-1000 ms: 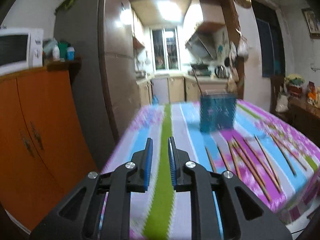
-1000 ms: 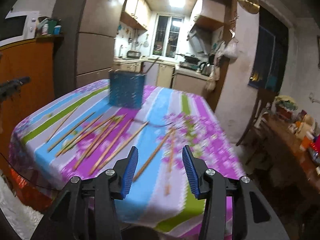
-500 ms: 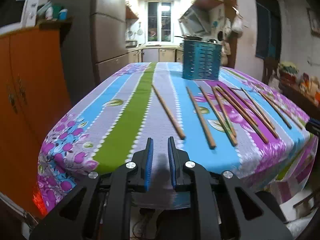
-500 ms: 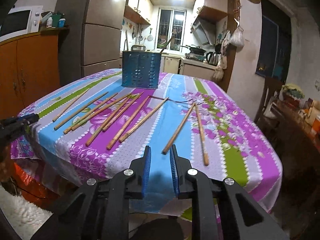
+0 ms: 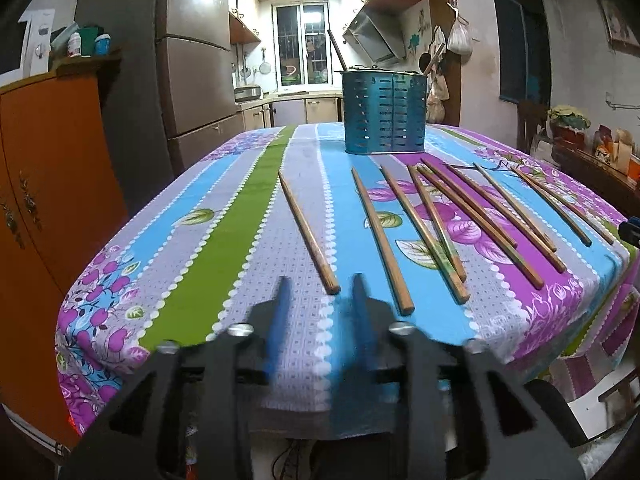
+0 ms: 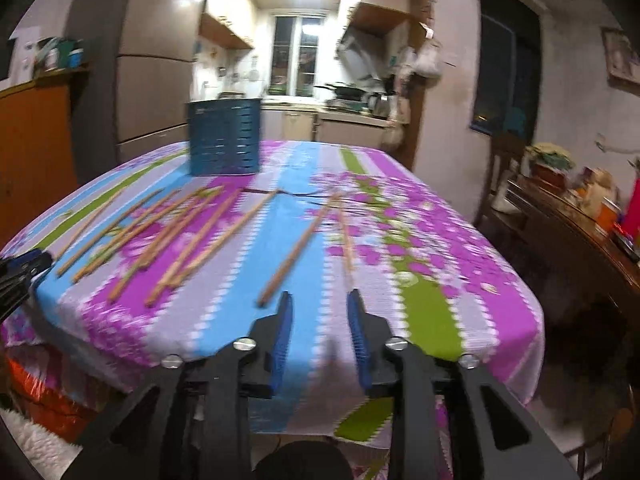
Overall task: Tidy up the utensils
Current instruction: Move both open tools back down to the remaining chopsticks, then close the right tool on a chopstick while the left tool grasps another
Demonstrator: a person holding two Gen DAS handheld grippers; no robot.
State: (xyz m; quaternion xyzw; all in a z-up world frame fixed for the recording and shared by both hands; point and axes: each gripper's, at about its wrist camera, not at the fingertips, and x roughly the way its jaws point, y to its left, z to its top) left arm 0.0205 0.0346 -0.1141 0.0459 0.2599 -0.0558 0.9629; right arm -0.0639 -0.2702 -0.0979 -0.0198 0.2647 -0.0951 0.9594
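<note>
Several wooden chopsticks lie spread on the striped floral tablecloth (image 5: 200, 264). A blue slotted utensil holder (image 5: 384, 112) stands at the far end, holding a utensil; it also shows in the right wrist view (image 6: 224, 142). My left gripper (image 5: 320, 284) is open and empty at the near table edge, just short of the end of the leftmost chopstick (image 5: 308, 232). My right gripper (image 6: 318, 300) is open and empty at the near edge, with one chopstick (image 6: 296, 248) ending by its left fingertip and another (image 6: 346, 240) running toward its right fingertip.
An orange cabinet (image 5: 48, 184) and a fridge (image 5: 192, 80) stand left of the table. A dark side table with clutter (image 6: 580, 216) stands to the right. The kitchen lies beyond. The left gripper's tip shows at the right wrist view's left edge (image 6: 20, 268).
Both grippers have opened from shut. Both have moved in over the near table edge toward the chopstick ends.
</note>
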